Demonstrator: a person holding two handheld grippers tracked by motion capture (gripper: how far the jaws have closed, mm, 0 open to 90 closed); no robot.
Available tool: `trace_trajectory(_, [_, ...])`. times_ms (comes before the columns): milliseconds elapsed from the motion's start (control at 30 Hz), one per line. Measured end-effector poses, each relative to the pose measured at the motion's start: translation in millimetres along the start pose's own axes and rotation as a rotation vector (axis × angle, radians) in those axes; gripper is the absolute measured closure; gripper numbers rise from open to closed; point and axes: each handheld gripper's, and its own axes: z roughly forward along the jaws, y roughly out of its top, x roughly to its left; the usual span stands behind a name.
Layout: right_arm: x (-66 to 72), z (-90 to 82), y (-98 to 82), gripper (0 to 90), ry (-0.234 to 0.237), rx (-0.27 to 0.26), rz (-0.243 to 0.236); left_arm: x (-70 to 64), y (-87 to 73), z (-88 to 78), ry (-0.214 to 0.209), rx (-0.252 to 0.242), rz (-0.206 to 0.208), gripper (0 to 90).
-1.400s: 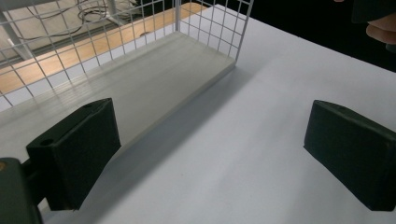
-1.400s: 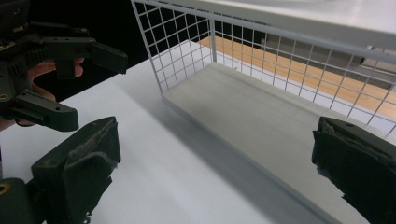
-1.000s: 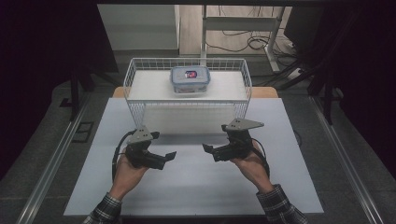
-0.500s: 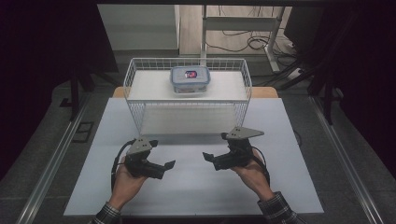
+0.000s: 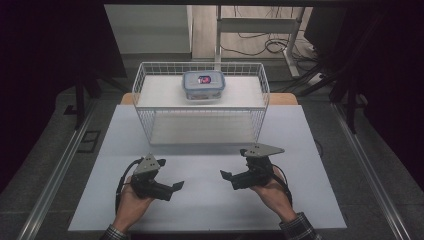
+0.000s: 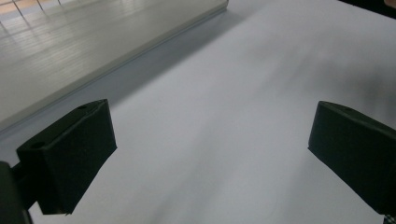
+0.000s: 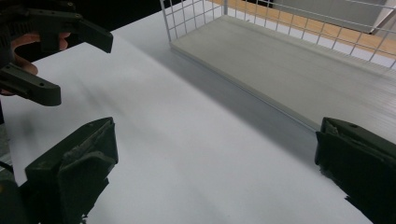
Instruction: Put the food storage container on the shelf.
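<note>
While both hands rest low on table point(image 5: 210, 200), left tongs point(image 5: 176, 186) & right tongs point(image 5: 226, 175) gape wide, empty.

Dim room, dark surroundings, evenly lit white table point(image 5: 210, 200), gripper views perhaps motion-blurred

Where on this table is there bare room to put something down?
The white mat is bare between the left gripper and right gripper, and from them up to the wire basket. The basket's near half is open; the lidded box sits at its far side.
</note>
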Motion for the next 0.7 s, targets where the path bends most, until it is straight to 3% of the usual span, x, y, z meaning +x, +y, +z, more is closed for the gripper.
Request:
trace_trajectory(100, [-0.9, -2.6, -3.3, 0.0, -0.007, -0.002, 0.000, -1.6, -4.7, -0.7, -0.010, 0.015, 0.027, 3.1])
trace_trajectory(233, [-2.3, -7.3, -8.0, 0.0, -0.020, -0.001, -0.008, -3.4, -10.9, -1.7, 0.017, 0.036, 0.051, 2.3])
trace_trajectory(700, [-6.6, -26.3, -28.9, 0.0, -0.043, -0.013, -0.001, 4.3, -30.4, -22.5, 0.062, 0.005, -0.013, 2.1])
